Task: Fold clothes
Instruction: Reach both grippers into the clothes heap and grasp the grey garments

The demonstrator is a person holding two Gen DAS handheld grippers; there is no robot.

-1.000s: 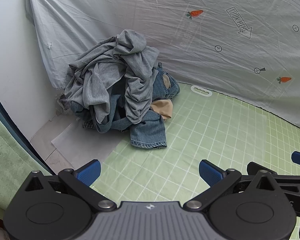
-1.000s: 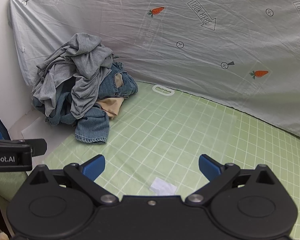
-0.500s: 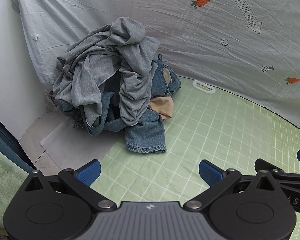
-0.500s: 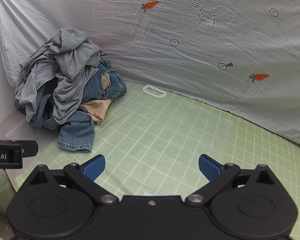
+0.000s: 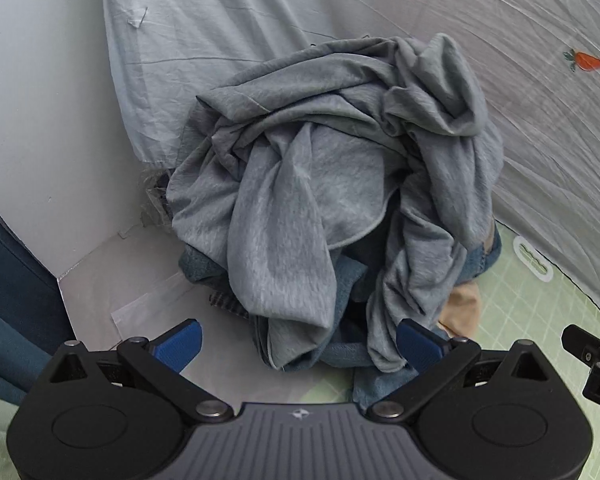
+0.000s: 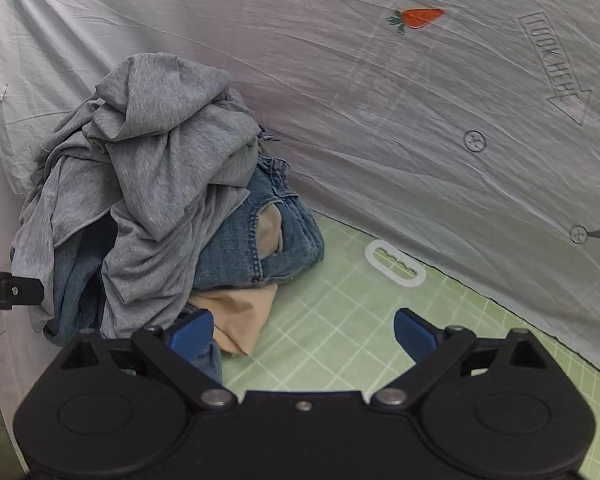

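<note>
Clothes pile (image 5: 332,184), grey garments over jeans, sits just beyond your left gripper (image 5: 298,340), whose jaws stand wide apart, empty. Right wrist view: pile (image 6: 148,184) far left on green grid mat (image 6: 340,320); your right gripper (image 6: 302,330) gapes, holding nothing.

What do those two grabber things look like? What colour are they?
Both look alike: the left gripper and the right gripper are black plastic, with two round discs, silver screws and jointed black links. Their fingers wear blue ribbed pads. The left body has grey ridges and a small white logo. No cables or sleeves show.
</note>
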